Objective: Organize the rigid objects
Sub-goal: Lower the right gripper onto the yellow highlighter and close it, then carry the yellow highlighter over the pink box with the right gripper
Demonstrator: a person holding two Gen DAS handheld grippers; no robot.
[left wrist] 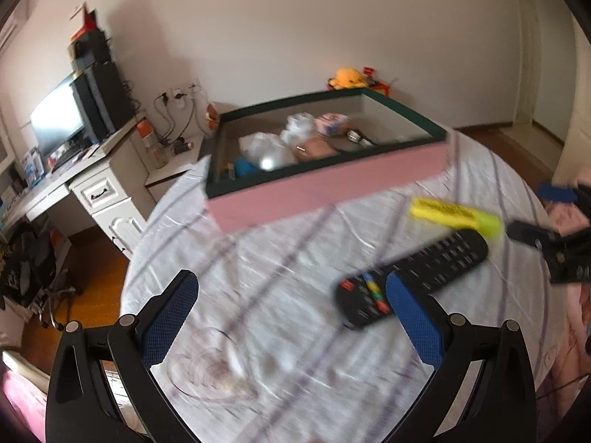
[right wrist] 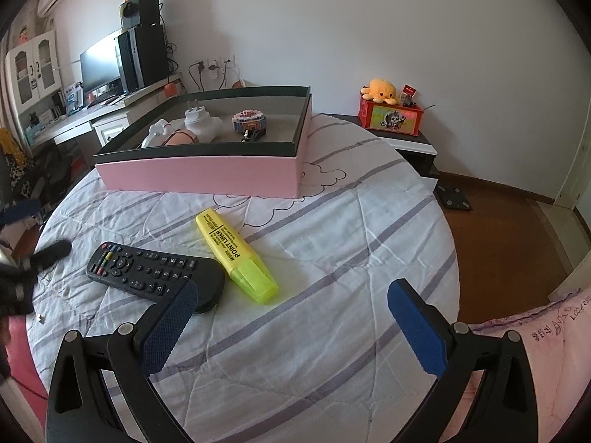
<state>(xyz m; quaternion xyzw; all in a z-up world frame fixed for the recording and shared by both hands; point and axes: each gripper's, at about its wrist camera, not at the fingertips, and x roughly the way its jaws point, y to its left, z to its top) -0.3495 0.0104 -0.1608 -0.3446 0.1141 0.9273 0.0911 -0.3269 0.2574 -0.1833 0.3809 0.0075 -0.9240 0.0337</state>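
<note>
Remote [right wrist: 155,271] and highlighter [right wrist: 236,256] lie ahead of the right hand-held gripper [right wrist: 291,317], jaws apart, empty; left hand-held gripper [left wrist: 291,313] likewise; box [right wrist: 207,177] beyond awaits them.

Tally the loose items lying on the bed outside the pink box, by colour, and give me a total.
Yellow: 1, the yellow plastic highlighter marker
Black: 1, the black button-covered remote control
Total: 2, both on the white striped bedspread, in front of the pink cardboard box with the dark green rim.
</note>
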